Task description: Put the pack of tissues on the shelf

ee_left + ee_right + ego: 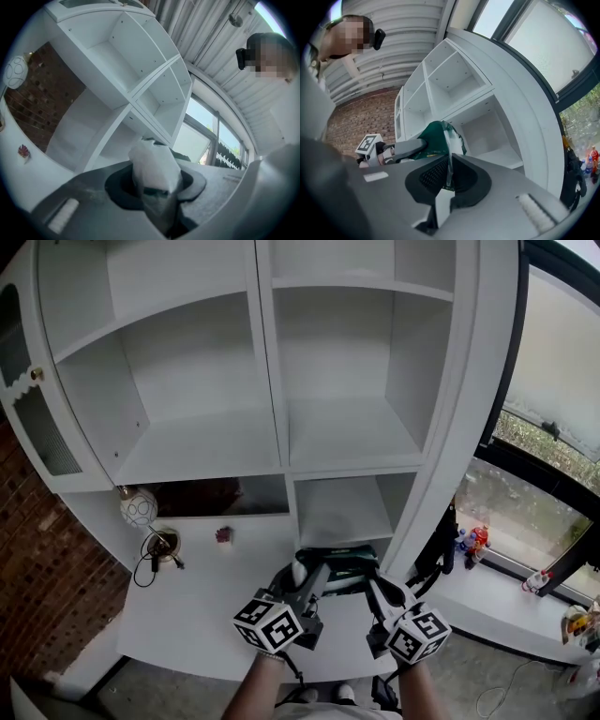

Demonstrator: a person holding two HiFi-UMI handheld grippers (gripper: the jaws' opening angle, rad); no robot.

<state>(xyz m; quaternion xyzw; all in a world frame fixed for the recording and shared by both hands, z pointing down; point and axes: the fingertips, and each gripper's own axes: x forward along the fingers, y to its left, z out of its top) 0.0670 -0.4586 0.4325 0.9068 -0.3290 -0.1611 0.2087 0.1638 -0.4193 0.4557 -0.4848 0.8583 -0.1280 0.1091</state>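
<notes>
The pack of tissues (339, 566) is dark green with a clear plastic wrap, and both grippers hold it above the white desk, just in front of the shelf unit's low right compartment (342, 507). My left gripper (314, 576) is shut on the pack's left end; in the left gripper view a bunched white end of the pack (153, 166) sits between the jaws of the left gripper (154, 187). My right gripper (373, 585) is shut on the thin sealed edge of the wrap (449, 159). In the right gripper view the green pack (436, 136) fills the centre, with the left gripper's finger (401, 149) on its far side.
The white shelf unit (281, 362) has several bare compartments, and its glazed door (23, 381) stands open at the left. On the desk (206, 615) lie a round white ornament (139, 508), a black cable (157, 547) and a small dark object (223, 536). Toy figures (473, 542) stand on the window sill.
</notes>
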